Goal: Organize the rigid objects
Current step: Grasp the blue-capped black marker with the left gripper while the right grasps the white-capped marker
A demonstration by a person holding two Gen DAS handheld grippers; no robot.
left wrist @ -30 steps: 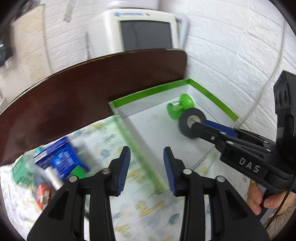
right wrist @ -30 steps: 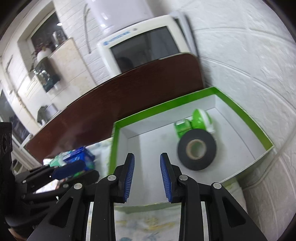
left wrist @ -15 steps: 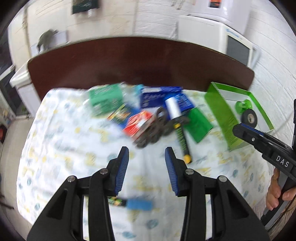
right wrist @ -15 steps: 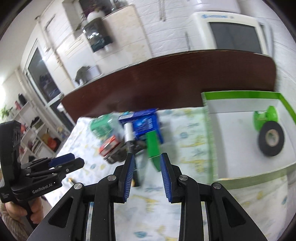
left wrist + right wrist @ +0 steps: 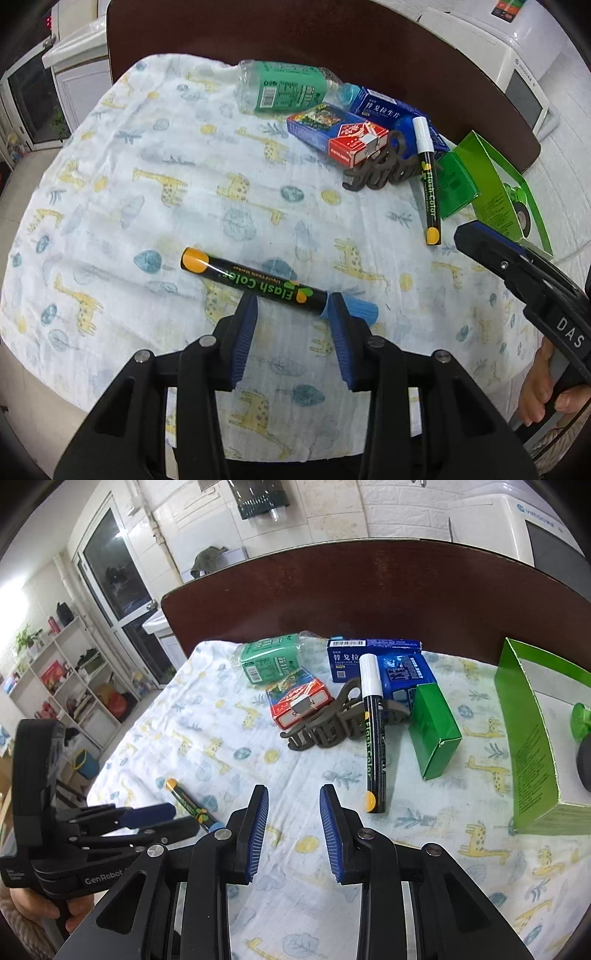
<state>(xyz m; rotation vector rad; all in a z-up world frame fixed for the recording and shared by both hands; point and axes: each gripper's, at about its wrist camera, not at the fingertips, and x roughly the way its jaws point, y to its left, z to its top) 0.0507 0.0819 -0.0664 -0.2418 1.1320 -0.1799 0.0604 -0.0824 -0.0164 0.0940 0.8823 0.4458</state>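
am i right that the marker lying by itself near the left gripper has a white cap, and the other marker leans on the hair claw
Not quite. The marker lying alone by the left gripper has a blue cap, as the left wrist view shows. The white cap belongs to the other marker, which does lie across the hair claw in the right wrist view.

The black tape roll (image 5: 583,762) is being cut off at three o'clock; the left tongs' finger (image 5: 341,334) is hiding part of the marker's blue cap (image 5: 360,309).
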